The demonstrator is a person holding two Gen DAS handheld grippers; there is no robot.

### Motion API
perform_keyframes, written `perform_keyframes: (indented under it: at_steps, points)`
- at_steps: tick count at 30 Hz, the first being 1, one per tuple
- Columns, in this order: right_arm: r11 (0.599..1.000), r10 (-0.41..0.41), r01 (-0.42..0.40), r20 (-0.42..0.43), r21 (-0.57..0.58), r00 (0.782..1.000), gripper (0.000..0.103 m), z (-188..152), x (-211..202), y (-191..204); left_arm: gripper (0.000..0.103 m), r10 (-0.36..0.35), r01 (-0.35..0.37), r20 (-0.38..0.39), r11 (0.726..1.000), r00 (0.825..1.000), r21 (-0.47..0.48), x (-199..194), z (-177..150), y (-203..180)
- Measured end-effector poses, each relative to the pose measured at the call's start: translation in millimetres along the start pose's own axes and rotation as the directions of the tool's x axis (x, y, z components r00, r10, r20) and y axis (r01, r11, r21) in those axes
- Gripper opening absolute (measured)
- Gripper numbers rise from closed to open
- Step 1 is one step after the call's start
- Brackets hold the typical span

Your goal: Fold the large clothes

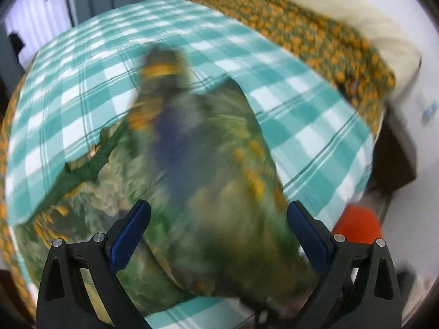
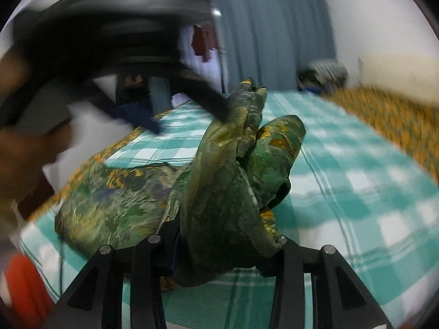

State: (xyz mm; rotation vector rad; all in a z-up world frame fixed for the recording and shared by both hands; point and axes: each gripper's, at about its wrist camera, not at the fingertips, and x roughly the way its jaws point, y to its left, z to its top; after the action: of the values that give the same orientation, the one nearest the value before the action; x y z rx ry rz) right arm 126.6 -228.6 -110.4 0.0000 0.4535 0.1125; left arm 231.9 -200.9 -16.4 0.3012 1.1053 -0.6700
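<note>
Cloth point(image 2: 227, 192), green with orange print, is bunched in your right claw point(image 2: 222, 249), whose fingers are pressed together on a thick wad of it; the wad rises ahead of the fingers while the rest trails down to the bed. Your left claw point(image 1: 219, 219) is spread wide and holds nothing, hovering above the blurred cloth point(image 1: 208, 181) with both blue pads point(image 1: 129, 235) clear of the fabric.

Beyond the claws, the spread part of the cloth lies on the checked teal sheet point(image 1: 296, 101), toward the near edge of the bed. In the right view it looks partly flat there, with one straight edge showing, but the lifted part is crumpled, not squared.

Judging by that, you are early to midway: no neat fold is visible, and the raised section has yet to be laid over and smoothed. You would likely need the left claw on a free corner or edge before the next fold.

Farther off, an orange-flowered cover point(image 1: 329, 44) runs along the far side of the bed, and a grey curtain point(image 2: 274, 35) hangs past it.
</note>
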Motion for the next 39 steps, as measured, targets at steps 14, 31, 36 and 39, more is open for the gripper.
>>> perform_keyframes:
  at_steps: [14,31,36,39]
  points:
    - [0.922,0.081,-0.040,0.092,-0.386,0.992,0.042,-15,-27,77,0.031,0.236,-0.234,-0.071,0.971,0.969,0.046,6,-30,27]
    - [0.968,0.252,-0.252,-0.075,0.007,0.965,0.048,6,-6,24,0.028,0.183,-0.182,-0.027,0.931,0.983,-0.317,-49,-130,217]
    - [0.942,0.331,-0.336,-0.180,0.005,0.926,0.029,25,36,52,0.028,0.141,-0.126,0.012,0.916,0.990,-0.381,-43,-160,254]
    - [0.926,0.362,-0.377,-0.221,-0.026,0.905,0.025,33,59,76,0.029,0.110,-0.084,0.037,0.901,0.993,-0.425,-41,-173,276]
